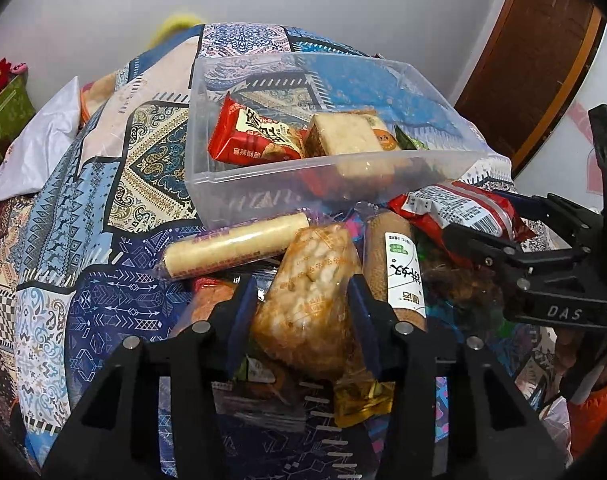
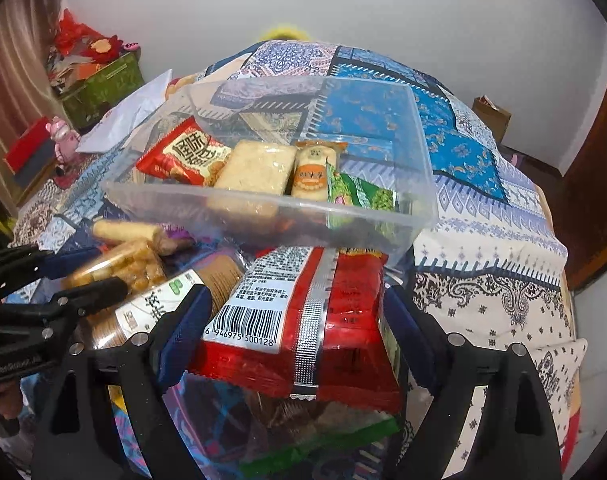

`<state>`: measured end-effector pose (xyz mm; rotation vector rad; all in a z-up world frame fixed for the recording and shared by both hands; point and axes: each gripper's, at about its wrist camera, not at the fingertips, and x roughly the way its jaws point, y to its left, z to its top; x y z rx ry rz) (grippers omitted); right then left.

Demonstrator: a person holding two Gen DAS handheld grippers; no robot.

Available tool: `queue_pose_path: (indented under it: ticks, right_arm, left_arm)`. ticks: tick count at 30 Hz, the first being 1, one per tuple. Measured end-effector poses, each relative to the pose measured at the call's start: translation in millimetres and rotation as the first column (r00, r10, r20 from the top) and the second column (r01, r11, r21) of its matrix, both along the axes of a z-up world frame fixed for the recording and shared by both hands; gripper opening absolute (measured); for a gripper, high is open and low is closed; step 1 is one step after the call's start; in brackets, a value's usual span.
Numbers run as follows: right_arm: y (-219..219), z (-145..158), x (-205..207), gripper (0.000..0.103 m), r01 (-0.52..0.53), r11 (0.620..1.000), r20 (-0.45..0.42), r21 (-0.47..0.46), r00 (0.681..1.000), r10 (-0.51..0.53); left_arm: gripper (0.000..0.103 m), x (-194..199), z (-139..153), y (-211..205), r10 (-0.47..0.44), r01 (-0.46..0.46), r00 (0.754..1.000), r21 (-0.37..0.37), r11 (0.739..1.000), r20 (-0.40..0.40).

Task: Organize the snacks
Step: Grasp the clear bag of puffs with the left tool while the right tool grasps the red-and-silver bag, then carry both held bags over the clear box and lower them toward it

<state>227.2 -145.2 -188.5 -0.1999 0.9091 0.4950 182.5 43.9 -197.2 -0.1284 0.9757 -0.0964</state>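
Observation:
A clear plastic bin (image 1: 263, 188) stands on the patterned cloth and holds a red packet (image 1: 255, 132), a pale cracker block (image 1: 347, 136) and other snacks. In front of it lies a pile of loose snacks. My left gripper (image 1: 301, 320) is shut on an orange-tinted packet of puffed snack (image 1: 307, 292), its blue pads against both sides. Beside it lie a cream roll (image 1: 235, 244) and a brown biscuit roll (image 1: 395, 268). My right gripper (image 2: 295, 332) stands open and wide over a red packet with a barcode (image 2: 303, 320), a pad at each edge, the packet lying flat.
The bin (image 2: 263, 216) takes up the middle of the patterned cloth (image 2: 483, 208). A white bag (image 1: 39, 144) lies at the far left. A green box (image 2: 103, 84) stands beyond. The table's edge drops off on the right (image 2: 559, 264), near a wooden door (image 1: 535, 48).

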Motion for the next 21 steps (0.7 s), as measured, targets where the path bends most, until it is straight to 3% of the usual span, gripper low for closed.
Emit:
queue_pose_path:
  ticks: [8, 13, 16, 21]
  right_arm:
    - [-1.6, -3.3, -0.2, 0.086, 0.015, 1.000, 0.018, 0.019, 1.000, -0.015]
    - [-8.1, -1.1, -4.7, 0.073, 0.027, 0.999, 0.025, 0.033, 0.999, -0.028]
    - [-12.7, 1.7, -7.2, 0.070, 0.026, 0.999, 0.022, 0.043, 0.999, -0.027]
    - [-16.6, 5.4, -14.9, 0.068, 0.021, 0.999, 0.031, 0.038, 0.999, -0.022]
  left_arm:
    - [0.046, 5.8, -6.4, -4.3, -0.002, 0.002, 1.000, -0.009, 1.000, 0.002]
    - [0.039, 1.7, -3.1, -5.9, 0.001, -0.001, 1.000, -0.009, 1.000, 0.016]
    - [0.032, -6.6, 7.1, -9.7, -0.011, 0.011, 0.999, -0.004, 1.000, 0.045]
    - [0.031, -19.4, 22.4, -15.2, -0.021, 0.021, 0.996, 0.001, 1.000, 0.088]
